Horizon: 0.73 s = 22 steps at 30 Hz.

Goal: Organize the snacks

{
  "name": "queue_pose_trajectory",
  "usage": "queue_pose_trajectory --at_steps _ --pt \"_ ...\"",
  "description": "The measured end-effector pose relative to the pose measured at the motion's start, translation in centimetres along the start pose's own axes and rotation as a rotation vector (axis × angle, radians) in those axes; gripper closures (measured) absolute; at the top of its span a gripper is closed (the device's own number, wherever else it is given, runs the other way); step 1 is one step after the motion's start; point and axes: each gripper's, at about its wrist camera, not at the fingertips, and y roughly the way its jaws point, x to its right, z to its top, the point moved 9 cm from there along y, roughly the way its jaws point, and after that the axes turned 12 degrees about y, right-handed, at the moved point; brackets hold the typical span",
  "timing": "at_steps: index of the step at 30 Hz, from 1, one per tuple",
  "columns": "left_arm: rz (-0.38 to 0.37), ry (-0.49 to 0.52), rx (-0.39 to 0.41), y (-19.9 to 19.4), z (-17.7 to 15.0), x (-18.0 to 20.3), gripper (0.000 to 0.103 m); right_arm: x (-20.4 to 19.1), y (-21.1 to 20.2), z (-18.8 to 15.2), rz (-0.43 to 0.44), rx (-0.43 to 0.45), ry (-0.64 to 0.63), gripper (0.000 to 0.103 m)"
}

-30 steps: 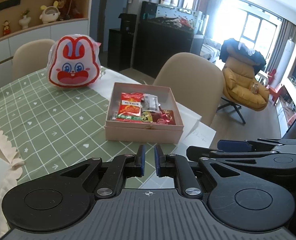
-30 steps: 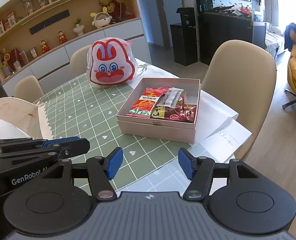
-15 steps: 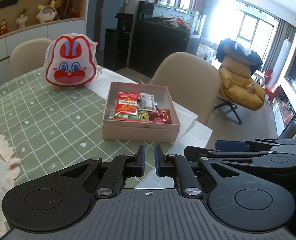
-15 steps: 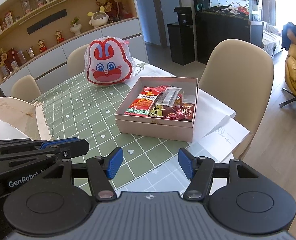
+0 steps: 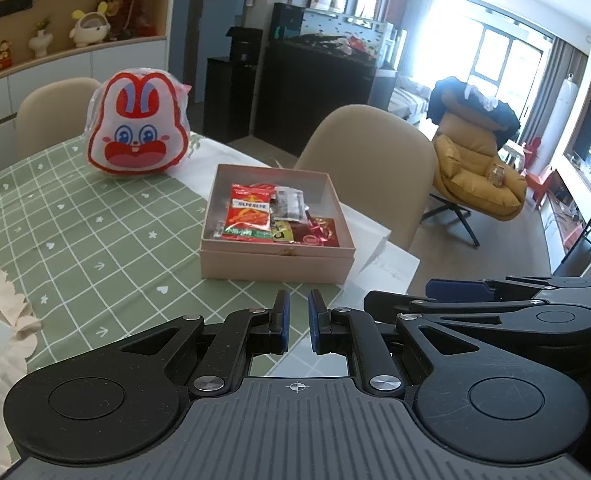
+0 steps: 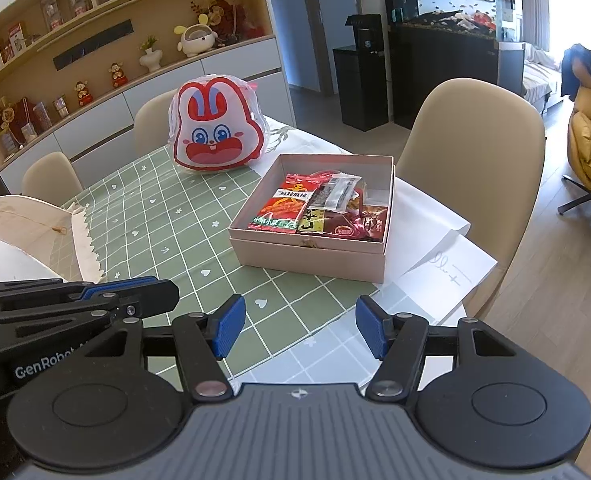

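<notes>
An open pink box sits on the green checked tablecloth and holds several snack packets. Among them are a red packet, a clear dark packet and dark red sweets. A rabbit-face snack bag stands upright behind the box to the left. My left gripper hovers in front of the box, shut with nothing in it. My right gripper hovers beside it, open and empty.
White paper sheets lie under and to the right of the box at the table's edge. Beige chairs stand around the table. A white paper bag sits at the left. Shelves with ornaments line the back wall.
</notes>
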Motion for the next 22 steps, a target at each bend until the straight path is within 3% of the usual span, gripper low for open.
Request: queue_pose_trajectory --at_steps 19,22 --pt "0.018 0.01 0.004 1.0 -0.4 -0.5 0.09 -0.1 -0.3 0.0 -0.003 0.012 0.015 0.041" --pt "0.039 -0.037 -0.027 1.9 -1.0 -1.6 0.09 -0.2 0.0 0.0 -0.004 0.012 0.016 0.041"
